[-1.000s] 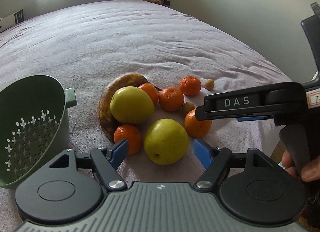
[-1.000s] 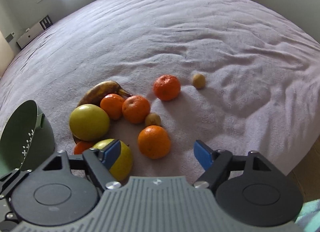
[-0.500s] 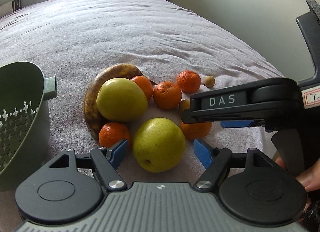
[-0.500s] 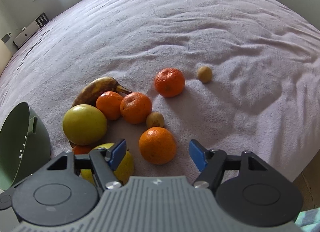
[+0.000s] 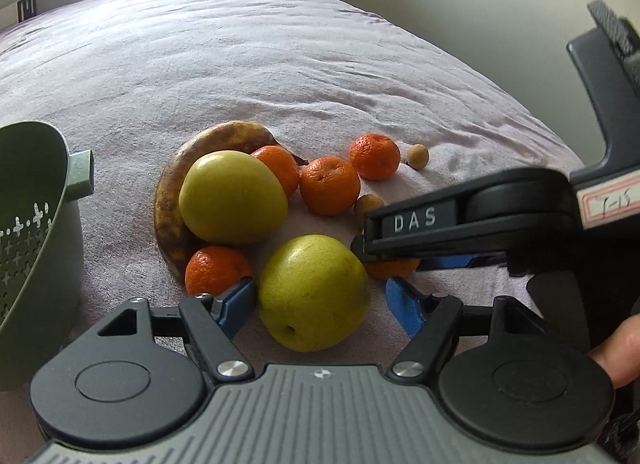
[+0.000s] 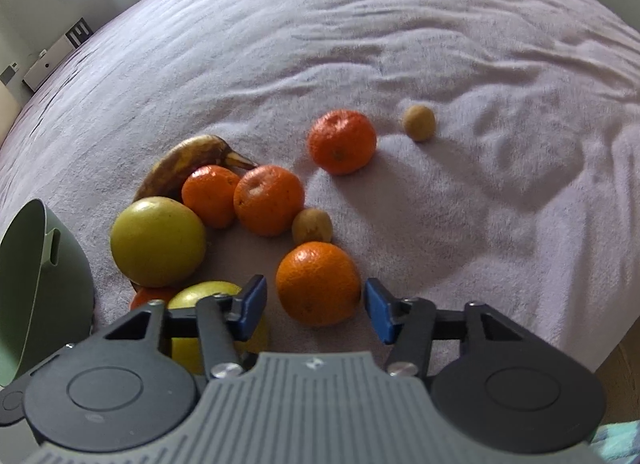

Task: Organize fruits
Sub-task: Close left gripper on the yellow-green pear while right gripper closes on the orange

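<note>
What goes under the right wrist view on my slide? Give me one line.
Right gripper closing its fingers around an orange on the bed, not yet touching, beside a green colander.

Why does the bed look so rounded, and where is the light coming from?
Left wrist view: the fisheye lens bulges the bed, and a window glares white at the top left. Right wrist view: same bulge, slightly soft at the edges; the far orange and the small round fruit cast shadows to the right.
</note>
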